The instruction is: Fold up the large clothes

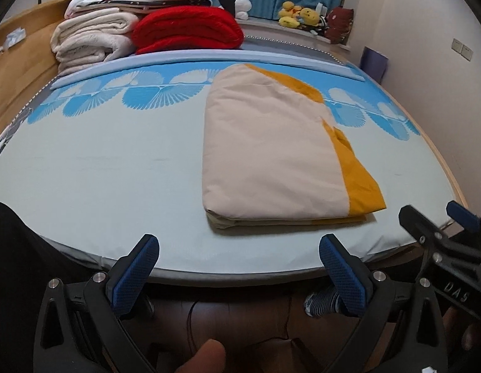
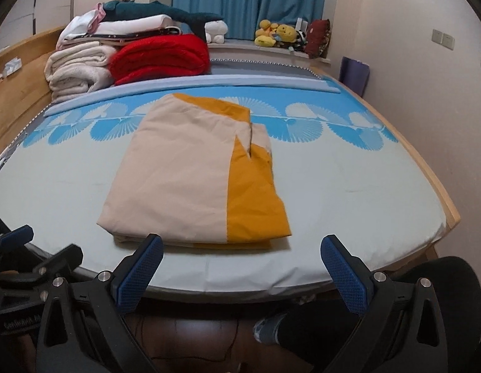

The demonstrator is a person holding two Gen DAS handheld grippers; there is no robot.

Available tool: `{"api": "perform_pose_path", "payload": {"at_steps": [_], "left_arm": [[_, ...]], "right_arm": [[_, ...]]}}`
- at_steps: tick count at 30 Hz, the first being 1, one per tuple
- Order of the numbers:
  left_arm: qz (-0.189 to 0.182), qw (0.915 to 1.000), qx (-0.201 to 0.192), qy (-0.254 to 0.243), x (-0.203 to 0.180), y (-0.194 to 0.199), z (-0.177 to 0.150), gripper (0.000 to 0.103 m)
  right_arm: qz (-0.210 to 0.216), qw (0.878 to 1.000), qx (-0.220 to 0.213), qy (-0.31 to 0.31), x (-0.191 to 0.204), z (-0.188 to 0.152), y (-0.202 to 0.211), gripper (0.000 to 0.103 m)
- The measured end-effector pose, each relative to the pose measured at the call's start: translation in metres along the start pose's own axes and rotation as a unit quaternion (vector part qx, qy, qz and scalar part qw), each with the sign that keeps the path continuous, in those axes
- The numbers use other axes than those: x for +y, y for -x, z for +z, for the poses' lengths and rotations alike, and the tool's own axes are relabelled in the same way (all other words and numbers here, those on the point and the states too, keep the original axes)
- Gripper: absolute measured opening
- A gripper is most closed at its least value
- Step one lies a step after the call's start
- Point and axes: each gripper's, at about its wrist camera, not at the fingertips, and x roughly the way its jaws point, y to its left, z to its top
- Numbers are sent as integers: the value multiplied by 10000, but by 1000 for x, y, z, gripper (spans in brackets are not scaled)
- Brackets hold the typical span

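A beige and mustard-yellow cloth [image 1: 271, 143] lies folded into a flat rectangle on the bed; it also shows in the right wrist view [image 2: 184, 174]. My left gripper [image 1: 240, 267] is open and empty, held off the near edge of the bed, short of the cloth and a little left of it. My right gripper [image 2: 242, 267] is open and empty, held off the near edge just in front of the cloth's near fold. The right gripper also shows at the right edge of the left wrist view [image 1: 436, 227].
The bed [image 1: 100, 168] has a pale blue sheet with a blue fan pattern. Folded white and red blankets and clothes [image 1: 184, 28] are stacked at the far left. Plush toys [image 1: 302, 15] sit on the window ledge. A wooden headboard [image 1: 19, 71] runs along the left.
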Motion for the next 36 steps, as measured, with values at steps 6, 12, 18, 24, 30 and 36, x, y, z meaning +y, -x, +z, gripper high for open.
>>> {"api": "perform_pose_path", "payload": {"at_steps": [6, 12, 18, 24, 30, 36], "left_arm": [[-82, 10000, 0, 17, 3, 2, -3, 102], [-79, 10000, -5, -46, 0, 1, -4, 102], [-73, 10000, -8, -54, -1, 1, -4, 102], [-77, 9999, -25, -72, -5, 0, -4, 102], [-84, 9999, -37, -76, -7, -1, -3, 102], [-82, 9999, -42, -78, -7, -1, -3, 102]], "right_arm": [[-15, 9998, 52, 178, 11, 0, -12, 101], [-13, 9998, 22, 184, 12, 1, -12, 101], [-9, 9999, -4, 167, 11, 0, -11, 101], [-13, 9999, 8, 133, 11, 1, -10, 101], [-7, 9999, -3, 148, 9, 1, -10, 101], [-9, 9999, 0, 144, 10, 1, -11, 101]]}}
